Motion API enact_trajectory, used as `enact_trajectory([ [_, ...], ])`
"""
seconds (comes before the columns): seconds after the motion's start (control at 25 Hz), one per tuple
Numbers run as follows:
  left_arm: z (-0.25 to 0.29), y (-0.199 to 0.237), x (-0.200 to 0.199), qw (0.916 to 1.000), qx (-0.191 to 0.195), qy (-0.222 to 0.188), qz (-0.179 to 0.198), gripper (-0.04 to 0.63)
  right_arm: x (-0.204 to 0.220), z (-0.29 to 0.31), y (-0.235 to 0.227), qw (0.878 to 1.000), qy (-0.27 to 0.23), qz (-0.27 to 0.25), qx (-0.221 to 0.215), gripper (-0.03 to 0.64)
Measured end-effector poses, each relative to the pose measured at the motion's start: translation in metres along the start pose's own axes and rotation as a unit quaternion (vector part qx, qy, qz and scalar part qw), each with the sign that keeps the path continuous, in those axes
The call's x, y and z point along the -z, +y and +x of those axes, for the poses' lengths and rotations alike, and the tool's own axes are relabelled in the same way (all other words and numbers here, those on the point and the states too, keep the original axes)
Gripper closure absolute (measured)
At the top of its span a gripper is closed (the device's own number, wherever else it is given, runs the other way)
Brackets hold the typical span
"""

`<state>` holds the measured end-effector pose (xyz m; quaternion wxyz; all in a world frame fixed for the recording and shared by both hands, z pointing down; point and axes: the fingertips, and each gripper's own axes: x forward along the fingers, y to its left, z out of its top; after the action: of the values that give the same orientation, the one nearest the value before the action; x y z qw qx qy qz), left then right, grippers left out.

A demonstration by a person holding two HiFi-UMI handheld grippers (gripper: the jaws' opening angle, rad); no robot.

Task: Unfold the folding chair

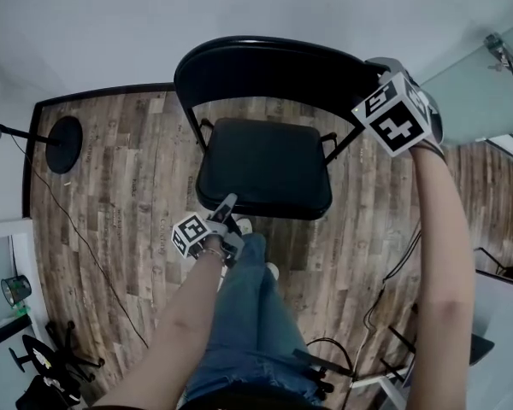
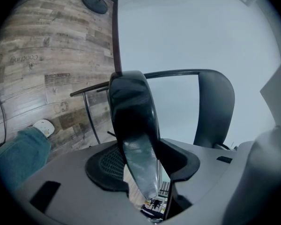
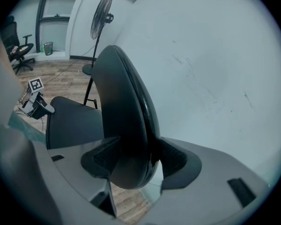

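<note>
The left gripper (image 2: pixel 143 162) has its jaws drawn to a narrow gap and clamped on the front edge of the seat (image 2: pixel 131 116), which runs edge-on up the middle of the left gripper view, with the ribbed pads (image 2: pixel 105 165) pressed to either face of it. In the head view this left gripper (image 1: pixel 227 204) sits at the seat's (image 1: pixel 265 165) lower left corner, just below the centre of the frame. The right gripper (image 3: pixel 133 159) is closed at a somewhat wider gap on the rounded top edge of the backrest (image 3: pixel 122 107), its dark pads (image 3: pixel 103 157) hugging both sides of the padding. From the head view the right gripper (image 1: pixel 378 77) is at the upper right, at the right end of the backrest's (image 1: pixel 274 56) curve. The folding chair (image 1: pixel 207 135) stands in the upper middle of the head view on the wood floor (image 1: pixel 111 178), its back close to the pale wall (image 1: pixel 111 24) and its seat lying out roughly flat in front of the backrest. The person's leg in jeans (image 1: pixel 248 314) and a light shoe (image 1: pixel 272 271) are just below the seat. A standing fan (image 3: pixel 103 13) rises at the upper left of the right gripper view, its round base (image 1: pixel 64 143) at the left of the head view.
</note>
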<state>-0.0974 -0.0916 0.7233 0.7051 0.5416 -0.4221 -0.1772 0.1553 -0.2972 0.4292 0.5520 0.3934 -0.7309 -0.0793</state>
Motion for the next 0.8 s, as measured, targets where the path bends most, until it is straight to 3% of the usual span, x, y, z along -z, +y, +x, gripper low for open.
enact_trajectory([
  [0.48, -0.02, 0.046, 0.015, 0.9986, 0.045, -0.016, 0.023, 0.411, 0.01, -0.012, 0.032, 1.0, -0.007, -0.011, 0.027, 0.364],
  [0.8, -0.02, 0.072, 0.024, 0.9963, 0.079, -0.017, 0.029, 0.407, 0.015, 0.003, 0.028, 0.998, -0.023, -0.006, 0.061, 0.356],
])
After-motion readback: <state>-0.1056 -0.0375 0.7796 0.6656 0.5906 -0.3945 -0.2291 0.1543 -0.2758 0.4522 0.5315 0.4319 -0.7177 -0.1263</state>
